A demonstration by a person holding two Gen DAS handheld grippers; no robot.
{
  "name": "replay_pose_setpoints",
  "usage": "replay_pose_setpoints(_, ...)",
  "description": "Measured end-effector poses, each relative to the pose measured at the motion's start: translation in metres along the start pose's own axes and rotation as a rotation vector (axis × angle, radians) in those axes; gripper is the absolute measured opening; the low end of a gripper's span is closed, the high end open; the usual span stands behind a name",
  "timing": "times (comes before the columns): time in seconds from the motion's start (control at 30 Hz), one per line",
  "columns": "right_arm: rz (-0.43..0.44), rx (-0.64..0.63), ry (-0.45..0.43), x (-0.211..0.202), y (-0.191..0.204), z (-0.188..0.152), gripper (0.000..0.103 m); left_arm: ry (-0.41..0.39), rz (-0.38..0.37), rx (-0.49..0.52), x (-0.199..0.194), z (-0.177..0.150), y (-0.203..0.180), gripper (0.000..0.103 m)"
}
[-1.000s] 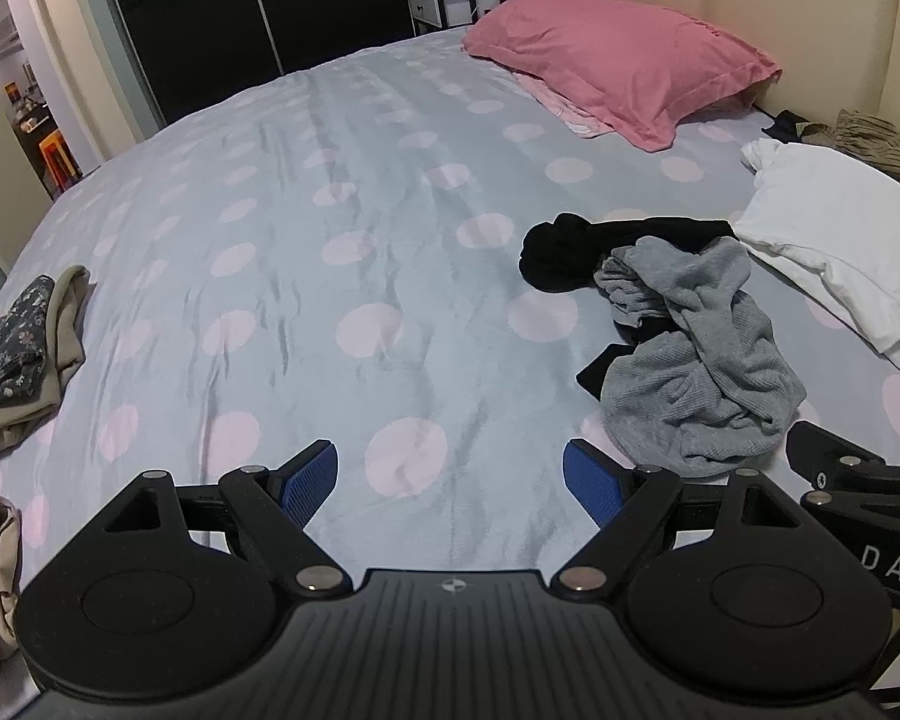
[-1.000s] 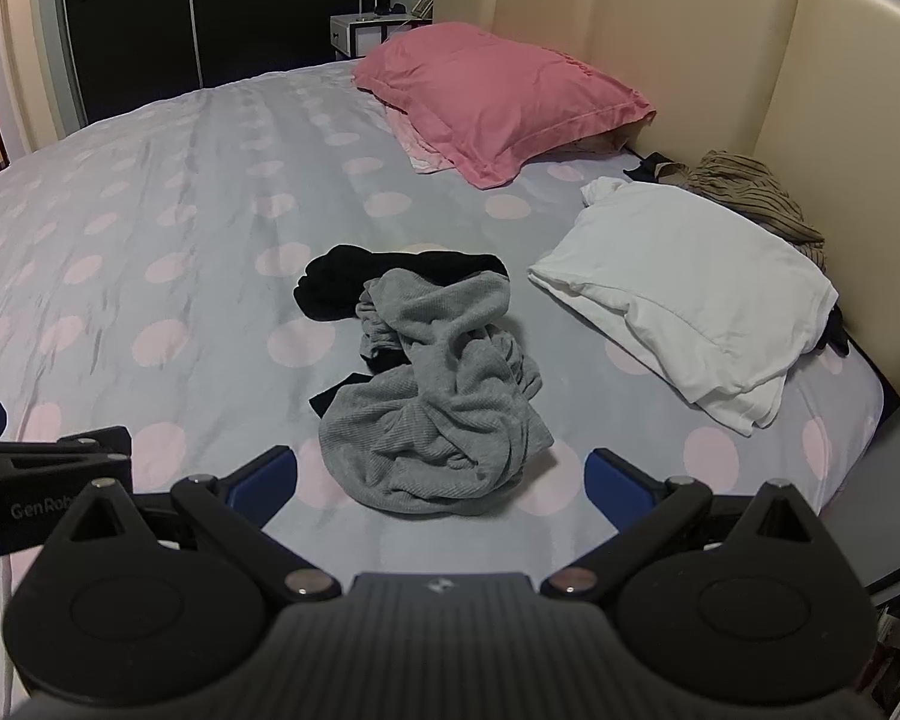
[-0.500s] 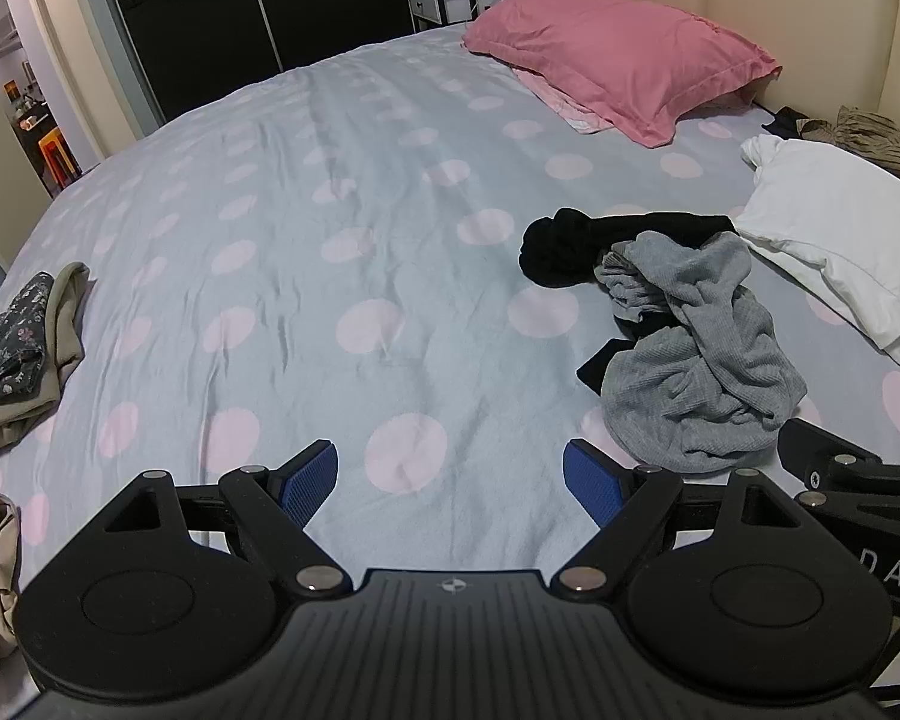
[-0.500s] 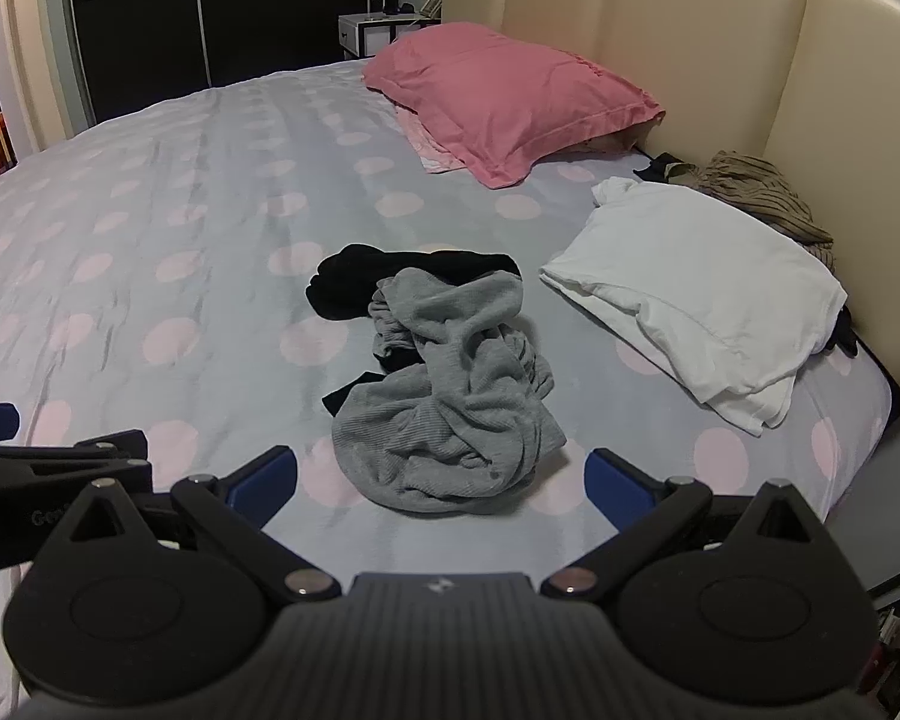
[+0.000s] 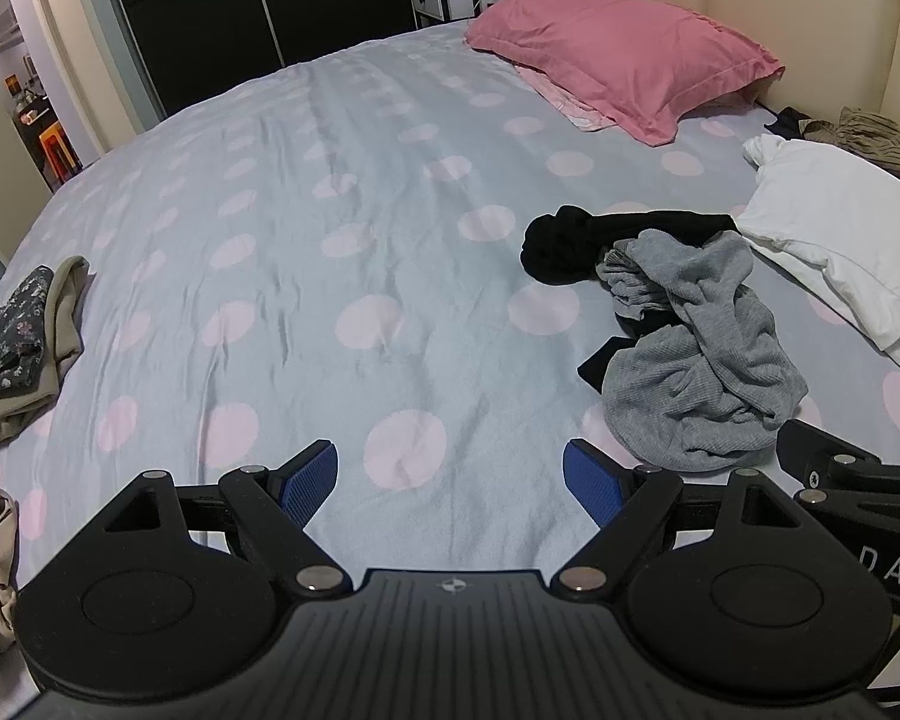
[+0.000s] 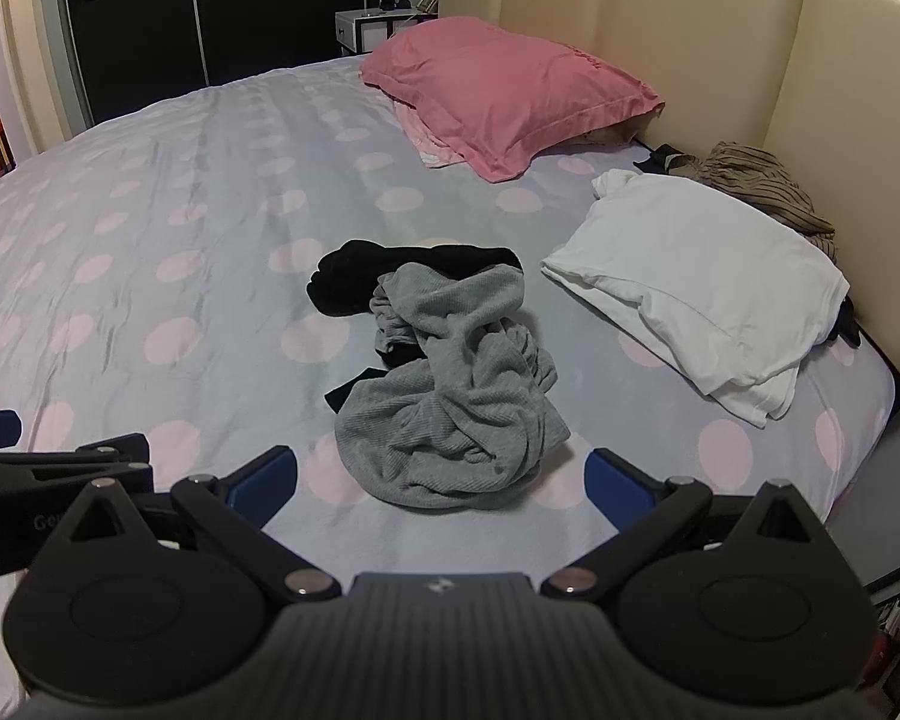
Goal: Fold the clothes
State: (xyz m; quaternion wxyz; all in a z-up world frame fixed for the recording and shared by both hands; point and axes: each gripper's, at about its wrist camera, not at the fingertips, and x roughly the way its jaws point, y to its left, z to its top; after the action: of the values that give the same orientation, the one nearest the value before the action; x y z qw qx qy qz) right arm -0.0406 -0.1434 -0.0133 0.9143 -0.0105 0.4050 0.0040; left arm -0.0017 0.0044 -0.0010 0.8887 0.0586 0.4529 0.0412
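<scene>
Clothes, a gray top (image 6: 450,396) crumpled over a black garment (image 6: 384,276), lie at twelve o'clock of the wide-open, empty right gripper (image 6: 441,480); left gripper (image 5: 450,480) likewise gapes empty.

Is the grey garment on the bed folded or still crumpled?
Crumpled. The grey garment lies in a twisted, bunched heap, partly over a black garment, unlike the flat white garment beside it.

1. Grey top (image 6: 450,396) covers part of the black garment (image 6: 384,276)
2. Floral clothes (image 5: 6,336) are cut by the left edge
3. Dark item (image 6: 847,324) is mostly hidden behind the white shirt (image 6: 708,276)
</scene>
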Motion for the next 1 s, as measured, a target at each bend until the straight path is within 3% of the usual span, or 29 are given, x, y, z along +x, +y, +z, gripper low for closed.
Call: replay_pose_setpoints(1.0,0.003,0.012,0.008,0.0003,-0.0015,0.0009,0.103,0.006,0.002,-0.003,0.0004,-0.0013,0.0012,0.083)
